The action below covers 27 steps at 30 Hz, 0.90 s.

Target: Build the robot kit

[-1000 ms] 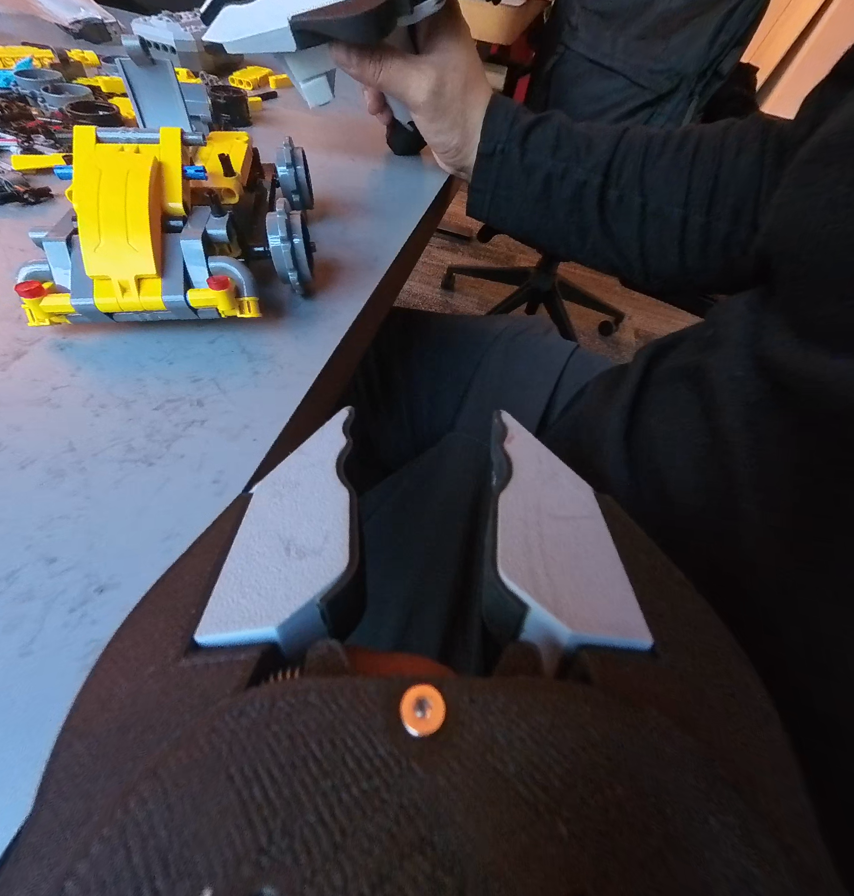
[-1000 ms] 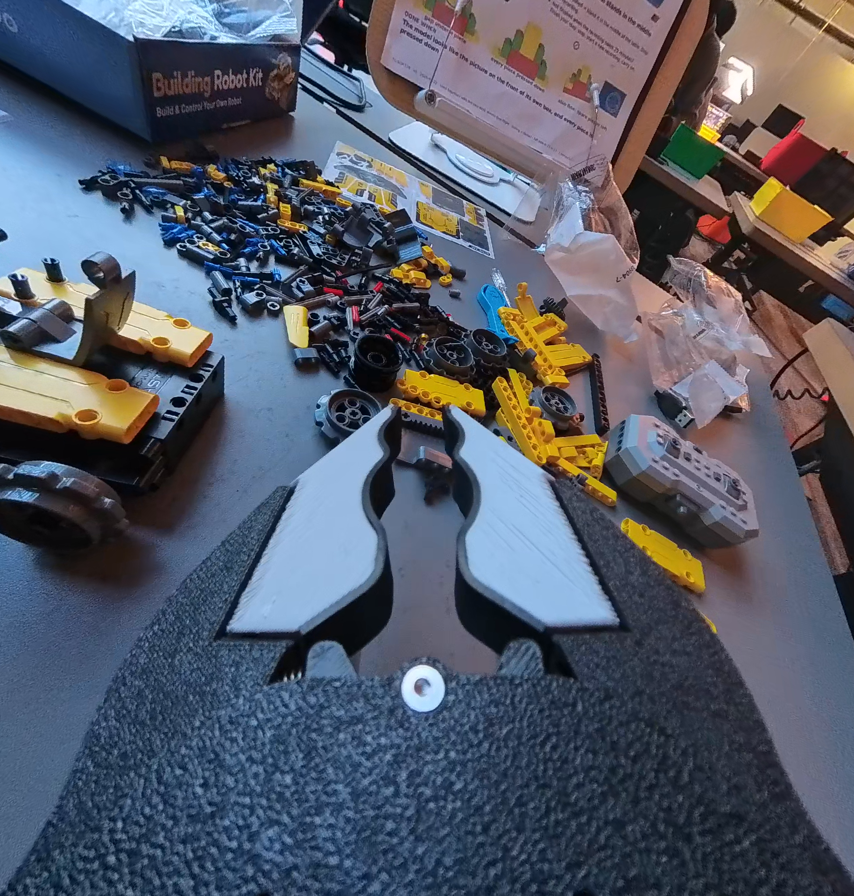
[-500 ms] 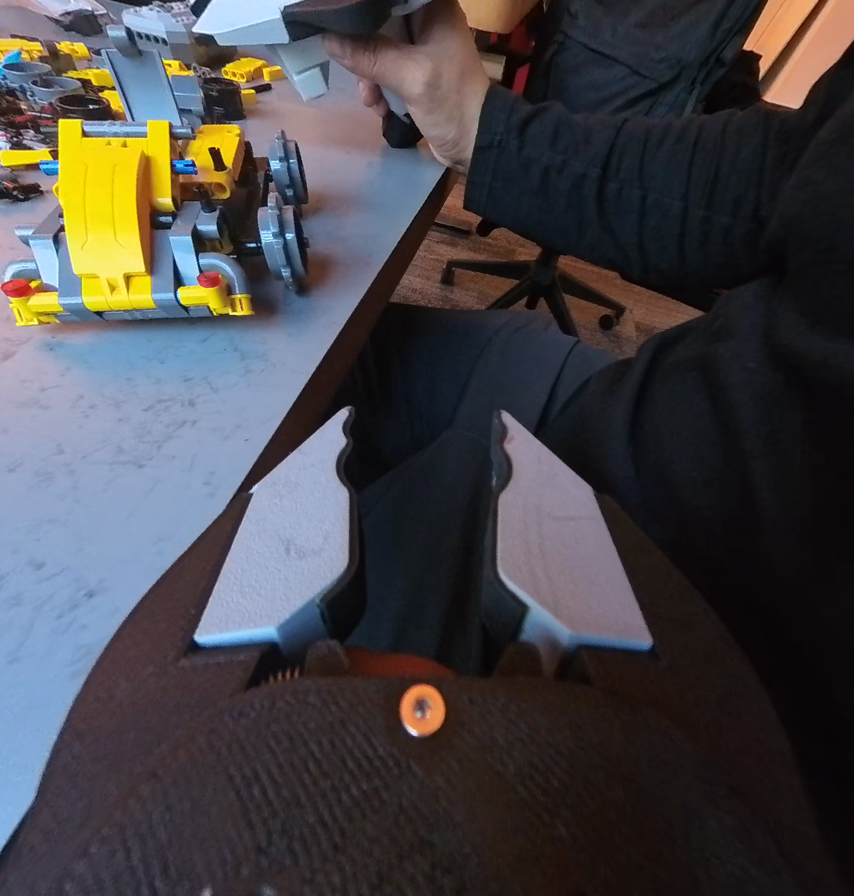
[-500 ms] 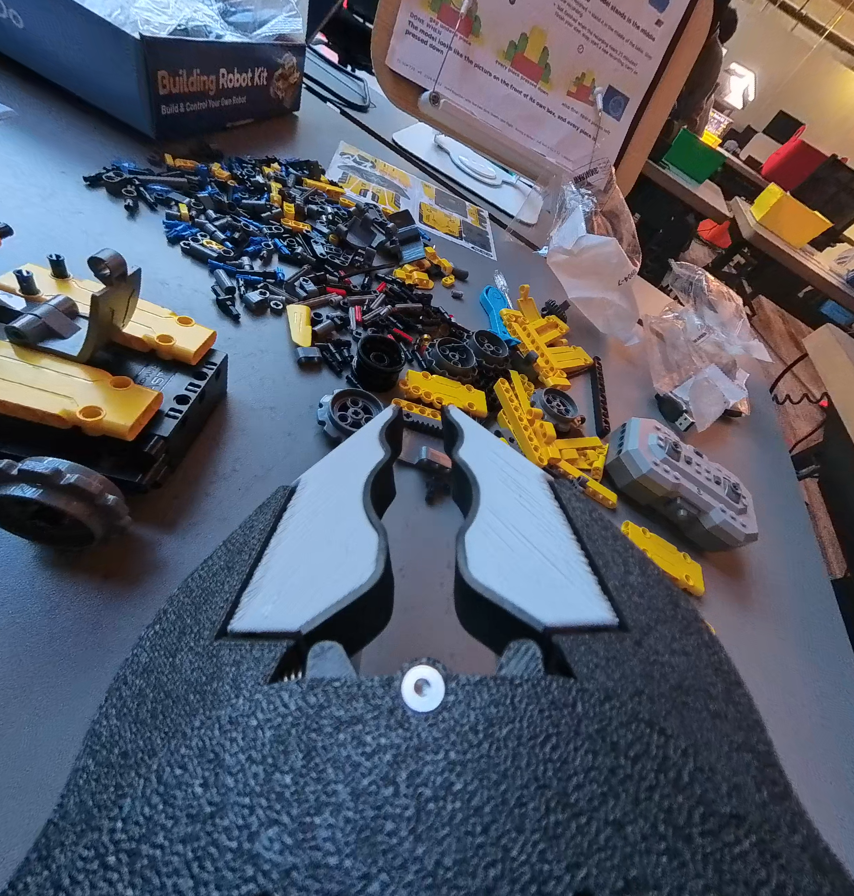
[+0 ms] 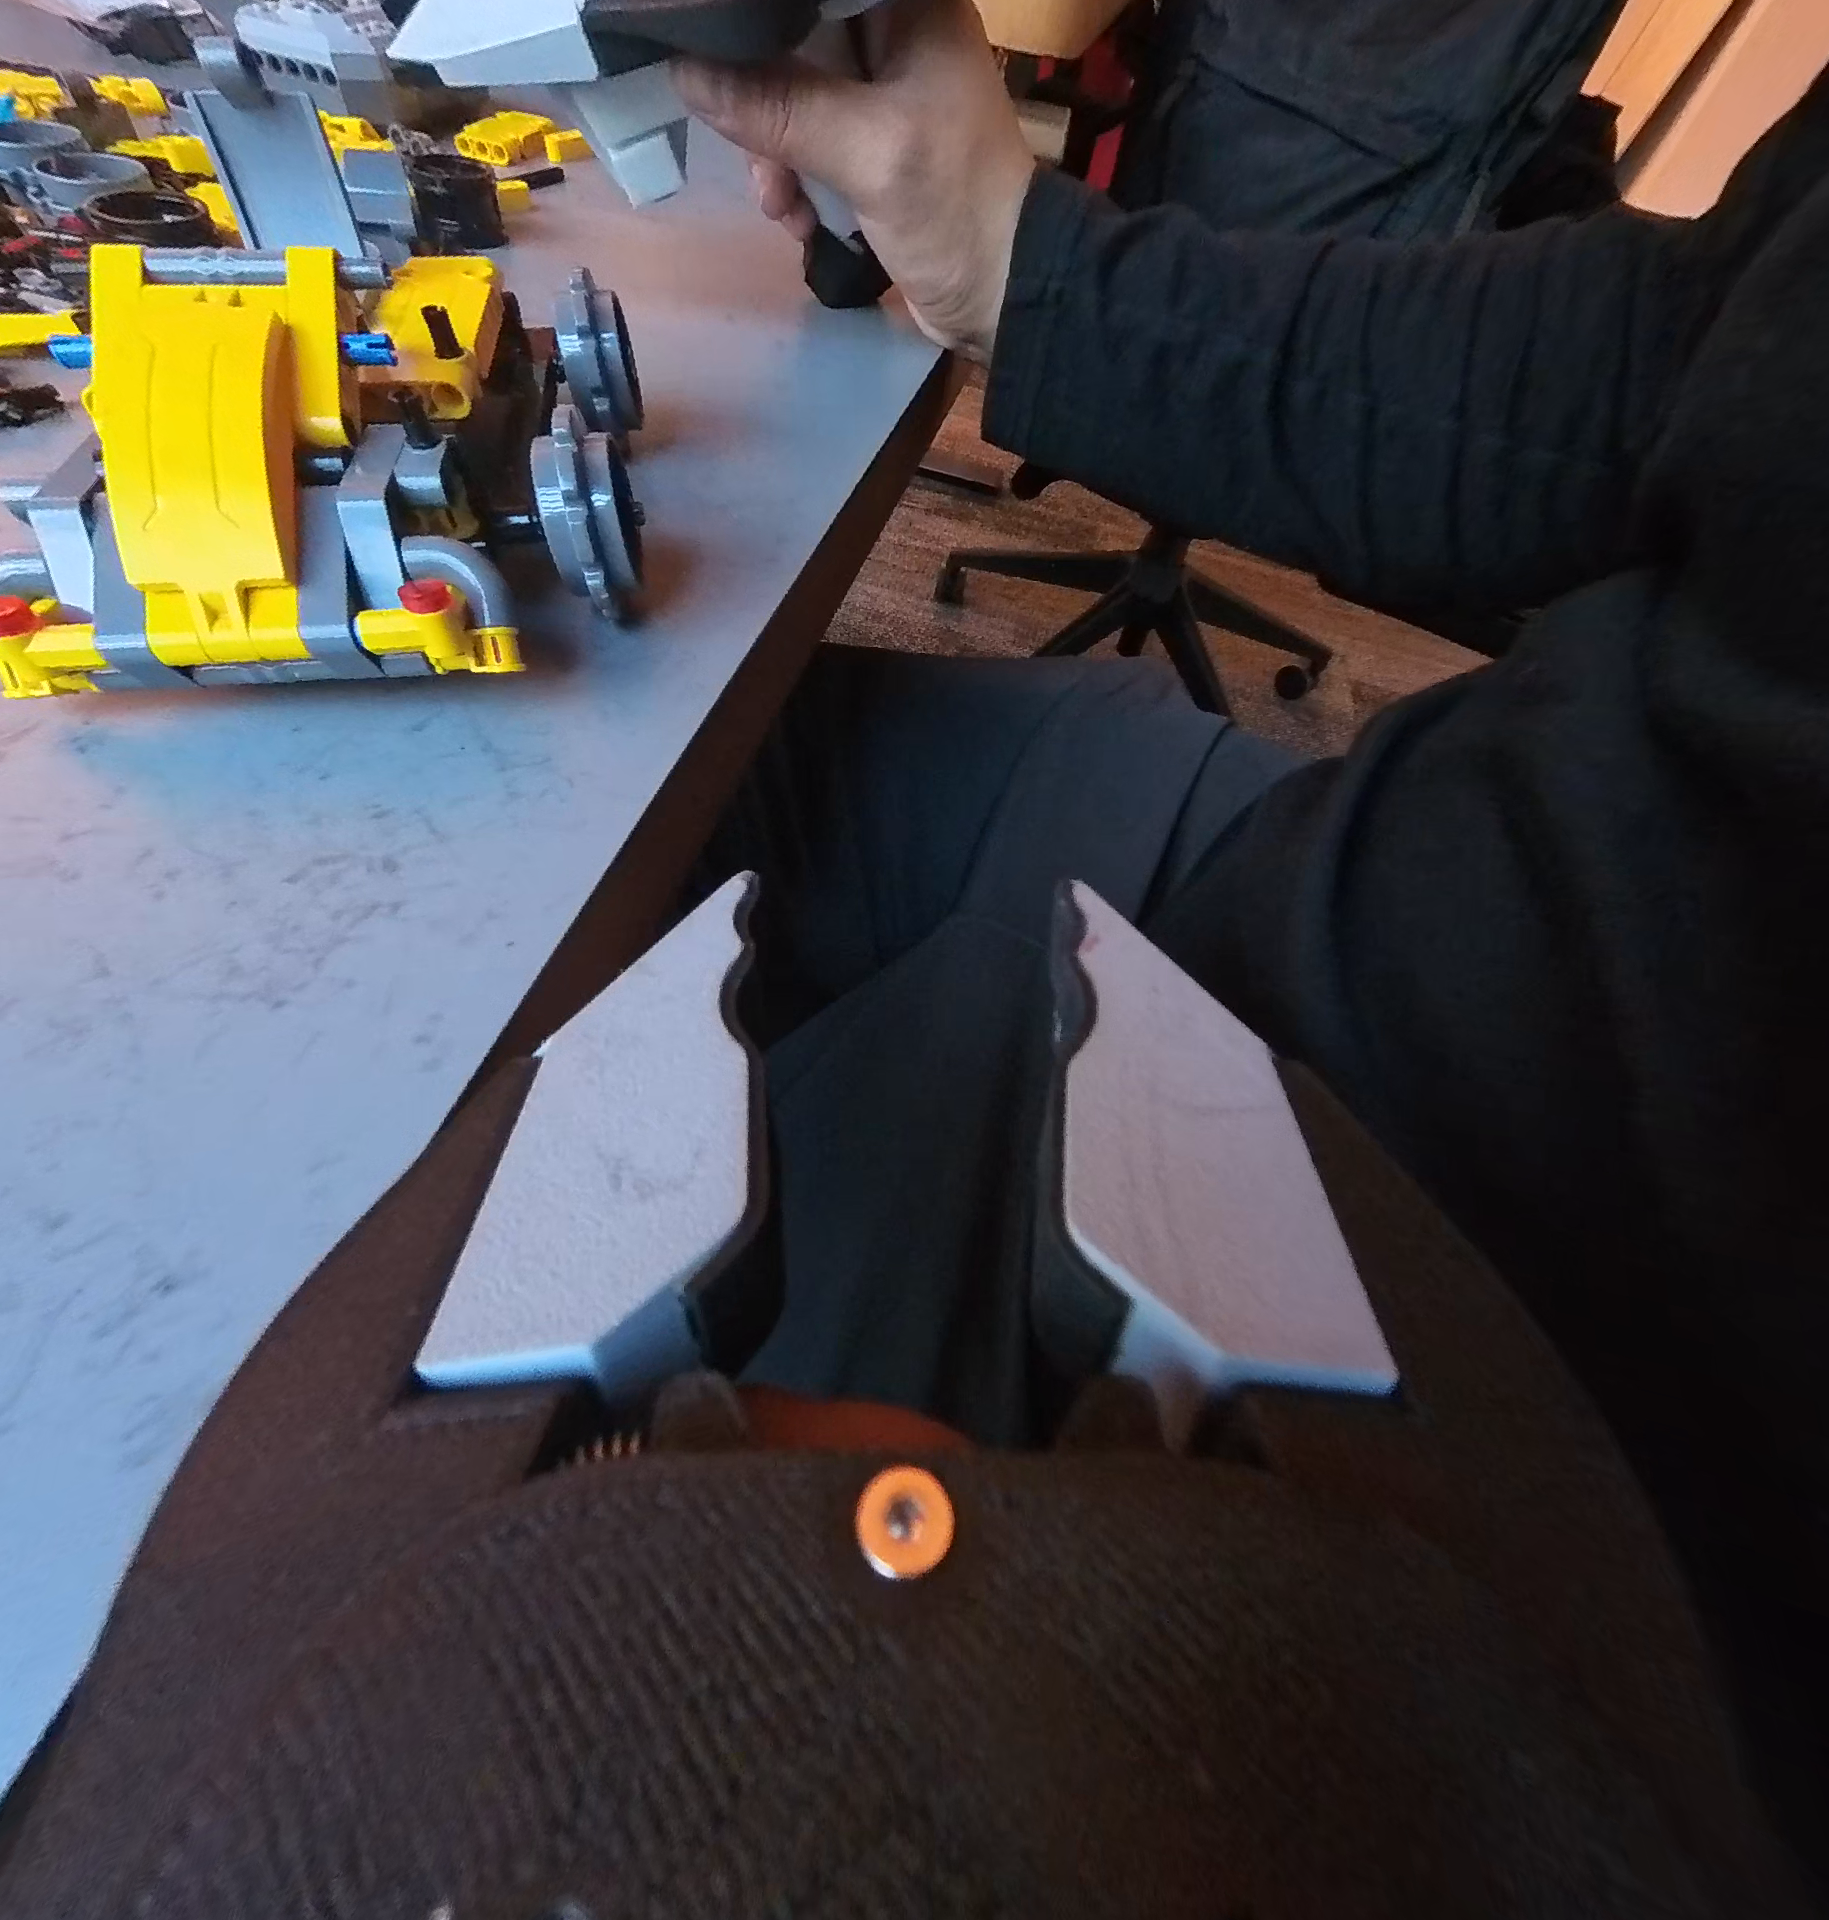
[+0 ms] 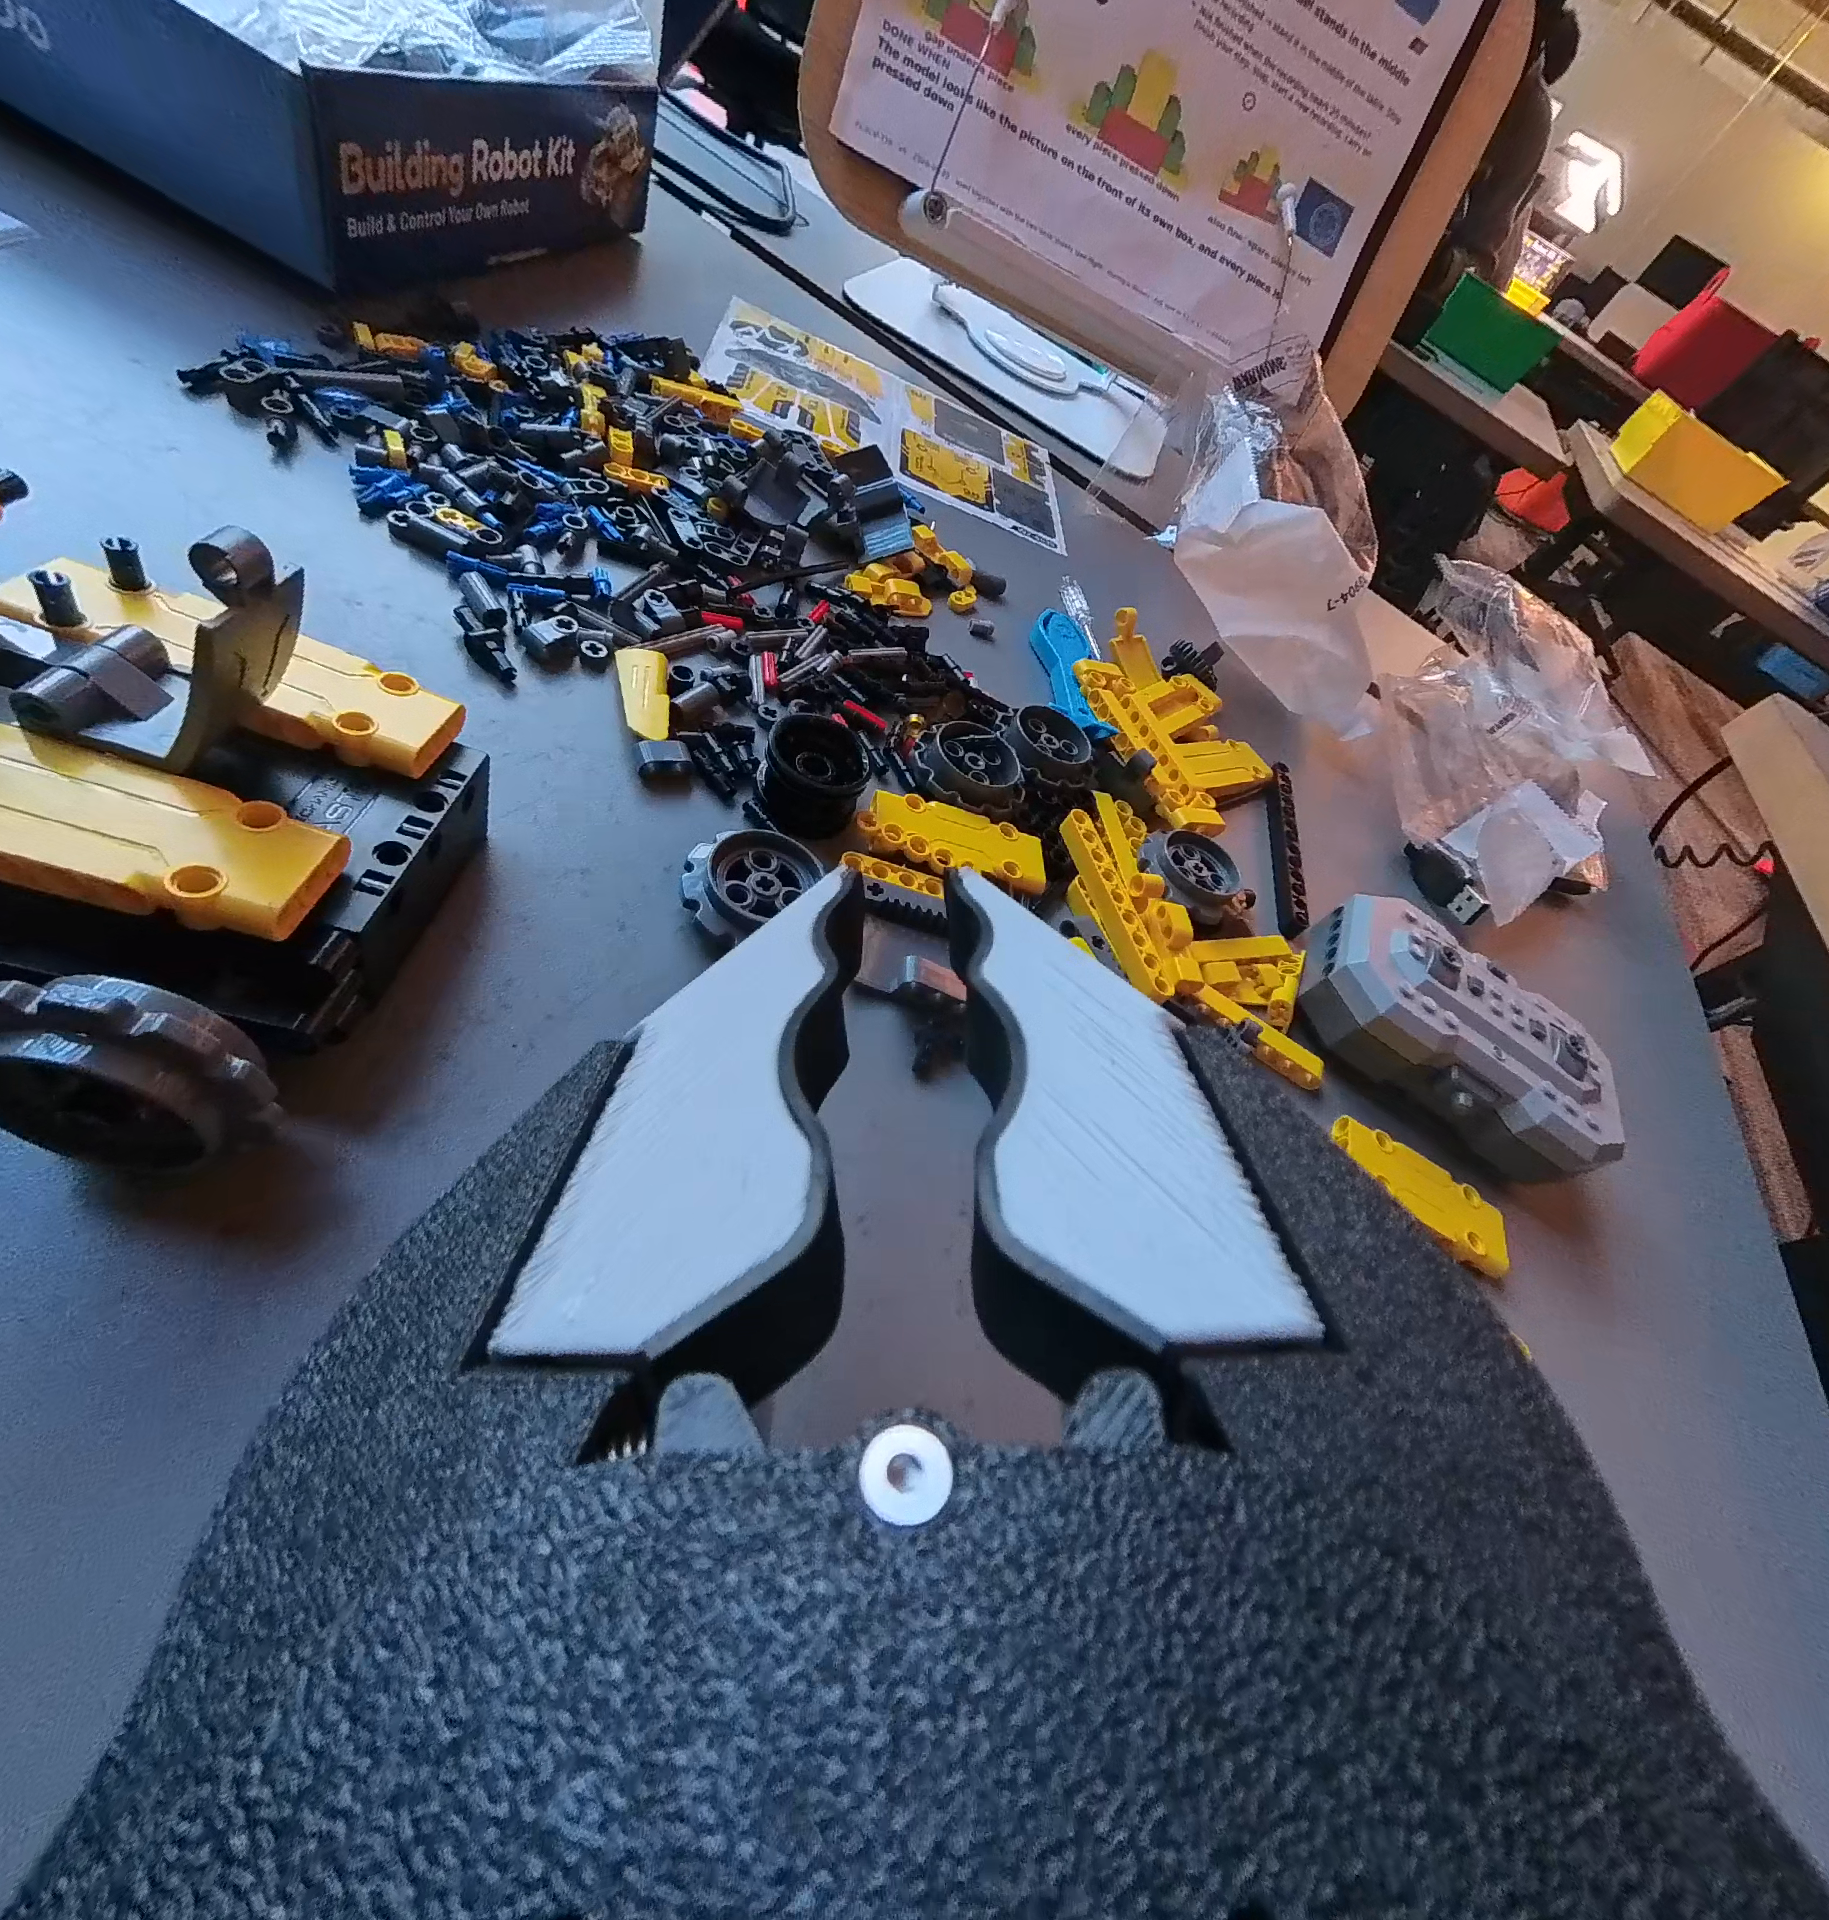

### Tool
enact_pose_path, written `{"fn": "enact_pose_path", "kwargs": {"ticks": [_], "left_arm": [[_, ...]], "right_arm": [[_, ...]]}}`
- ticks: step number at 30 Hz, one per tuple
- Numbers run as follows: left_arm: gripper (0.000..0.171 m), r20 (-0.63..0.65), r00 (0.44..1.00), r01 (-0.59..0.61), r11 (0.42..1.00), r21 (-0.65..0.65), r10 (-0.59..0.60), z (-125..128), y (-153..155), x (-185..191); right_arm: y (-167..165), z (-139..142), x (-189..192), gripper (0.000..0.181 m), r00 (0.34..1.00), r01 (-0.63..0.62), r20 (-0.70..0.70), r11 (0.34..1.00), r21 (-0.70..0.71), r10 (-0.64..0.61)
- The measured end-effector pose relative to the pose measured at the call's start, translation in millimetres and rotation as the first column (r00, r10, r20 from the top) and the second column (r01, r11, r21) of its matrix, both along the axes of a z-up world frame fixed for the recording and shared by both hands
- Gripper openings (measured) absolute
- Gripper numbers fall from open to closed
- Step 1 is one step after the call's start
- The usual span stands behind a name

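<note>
My left gripper (image 5: 910,894) is open and empty. It hangs past the table's edge (image 5: 785,644) and points at a person's dark-clothed lap (image 5: 951,779). A yellow and grey wheeled model (image 5: 266,468) stands on the grey table to its upper left. A hand (image 5: 889,177) holds my right gripper (image 5: 494,47) above the loose pieces. In the right wrist view my right gripper (image 6: 899,878) is open by a narrow gap and hovers over the table. A small dark grey piece (image 6: 910,977) shows through the gap. The model (image 6: 162,790) is to the left.
A wide pile of black, blue and yellow pieces (image 6: 681,582) with several wheels (image 6: 816,769) lies ahead. A grey block with holes (image 6: 1461,1029) and a yellow beam (image 6: 1419,1195) lie right. A dark box (image 6: 453,177), a printed sheet (image 6: 889,436), a sign stand (image 6: 1149,156) and plastic bags (image 6: 1294,582) are behind. The grippers' ends are close to 30 cm from one another.
The left wrist view has drifted a little, so the model sits slightly higher in it. The right gripper and the pieces before it have hardly moved.
</note>
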<state>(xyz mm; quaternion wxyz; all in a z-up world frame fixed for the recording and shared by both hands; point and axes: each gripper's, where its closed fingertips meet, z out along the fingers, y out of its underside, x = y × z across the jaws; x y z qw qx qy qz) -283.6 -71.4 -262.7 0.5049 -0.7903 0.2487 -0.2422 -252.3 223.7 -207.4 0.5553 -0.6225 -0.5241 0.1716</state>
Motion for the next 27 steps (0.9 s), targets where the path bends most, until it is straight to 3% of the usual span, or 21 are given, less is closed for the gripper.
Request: {"fn": "enact_pose_path", "kwargs": {"ticks": [12,15,18,20,22,25,27], "left_arm": [[0.052,0.012,1.0,-0.029,1.0,0.009,0.029,4,5,-6],[0.054,0.055,0.991,-0.126,0.989,0.071,0.123,26,18,-19],[0.061,-0.024,0.962,-0.264,0.95,0.164,0.272,54,44,-48],[0.069,-0.123,0.939,-0.293,0.933,0.208,0.322,67,66,-62],[0.078,-0.216,0.924,-0.289,0.945,0.152,0.317,64,91,-70],[0.086,-0.278,0.944,-0.2,0.979,-0.048,0.179,40,118,-58],[0.088,-0.272,0.958,-0.143,0.976,-0.162,0.095,24,128,-53]], "right_arm": [[-2,-2,-2,0.015,1.0,-0.02,0.009,1.0,-0.015,0.02],[-13,-6,-9,0.015,0.993,-0.114,0.018,0.991,-0.067,0.116],[-27,-9,-13,0.018,0.977,-0.211,0.011,0.967,-0.142,0.214],[-45,-14,-15,0.02,0.955,-0.286,0.005,0.929,-0.236,0.295],[-61,-21,-15,0.026,0.934,-0.333,0.011,0.88,-0.34,0.358],[-85,-31,-14,0.031,0.889,-0.39,0.014,0.77,-0.505,0.459],[-96,-34,-11,0.012,0.867,-0.404,-0.018,0.681,-0.611,0.497]]}}
